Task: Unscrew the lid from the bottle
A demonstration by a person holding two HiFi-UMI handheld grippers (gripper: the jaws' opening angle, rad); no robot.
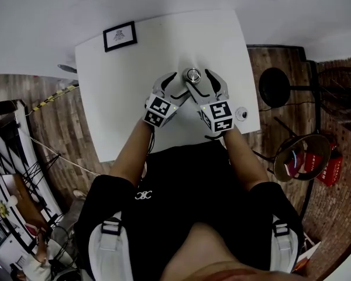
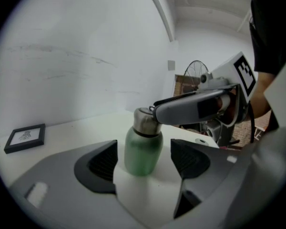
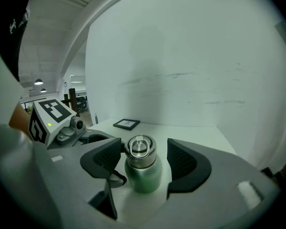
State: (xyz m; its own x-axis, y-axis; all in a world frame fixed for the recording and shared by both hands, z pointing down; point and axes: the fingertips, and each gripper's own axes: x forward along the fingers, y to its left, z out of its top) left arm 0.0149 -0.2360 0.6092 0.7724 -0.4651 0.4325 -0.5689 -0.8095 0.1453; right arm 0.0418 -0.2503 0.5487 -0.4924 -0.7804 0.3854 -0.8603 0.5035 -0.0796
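The green bottle stands upright near the middle of the white tabletop, straight ahead of the person at 12 o'clock, and its steel lid is on, with the loop on top showing in the right gripper view. The 2 claws meet around it. The left claw is spread, with the green body between its pads and a gap at 3 and 9 o'clock. The right claw is spread as well, its pads level with the lid and neck but touching neither. A black picture frame lies at about 10 o'clock from the bottle, and a small round object sits at about 4 o'clock near the tabletop edge. The step in hand looks like taking hold, with no unscrewing done yet. Next, the left claw probably needs to clamp the body firmly to stop it spinning, while the right pinches the lid squarely and twists it counterclockwise.
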